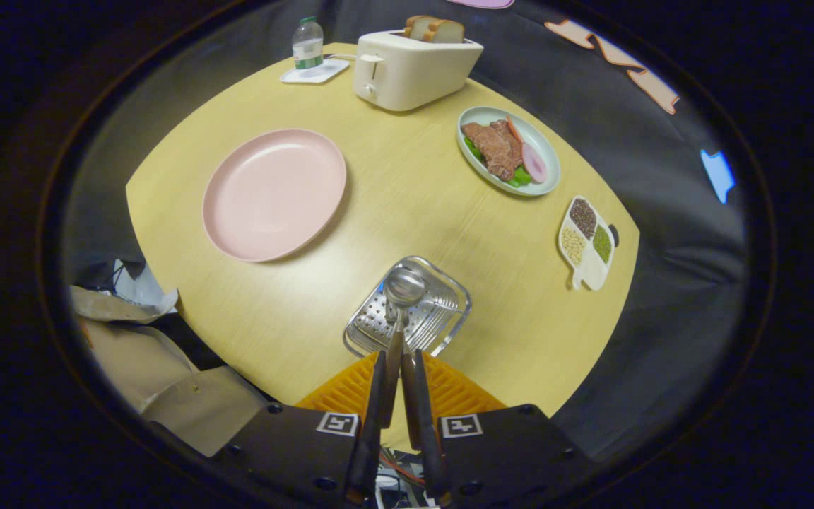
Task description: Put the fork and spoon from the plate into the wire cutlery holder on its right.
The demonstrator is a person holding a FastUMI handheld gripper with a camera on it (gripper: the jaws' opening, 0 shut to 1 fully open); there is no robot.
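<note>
Cardboard (pixel 167 382), brown and crumpled, lies off the near left edge of the round wooden table (pixel 407 212), with a bit of pale cloth or paper just behind it. On the table's left half sits the pink plate (pixel 274 193), bare of cutlery. Behind it, toward the far rim, a small water bottle (pixel 307 44) stands upright on a white square coaster (pixel 315 71). Just beside that is a cream toaster (pixel 410 67) with two slices of bread (pixel 435 30) standing up out of its slots. Nearer the middle, close to the near edge, stands the wire cutlery holder (pixel 414 311), a shiny metal basket seen from above, with a perforated floor and ribbed wire sides. The spoon (pixel 403 290) hangs bowl-first over its opening, its handle running back toward me into the gripper (pixel 398 360); the two dark fingers (pixel 377 396) are drawn narrow and both pinch the handle between them, above an orange ribbed part of the tool that shows under them. Whether the bowl touches the basket floor I cannot tell. To the right, well apart from the holder, a pale green oval dish (pixel 508 150) carries slices of meat with green leaves and a pink slice. Further right, near the table's rim, lies a small white divided tray (pixel 586 242) with dark, yellow and green grains in separate compartments
</note>
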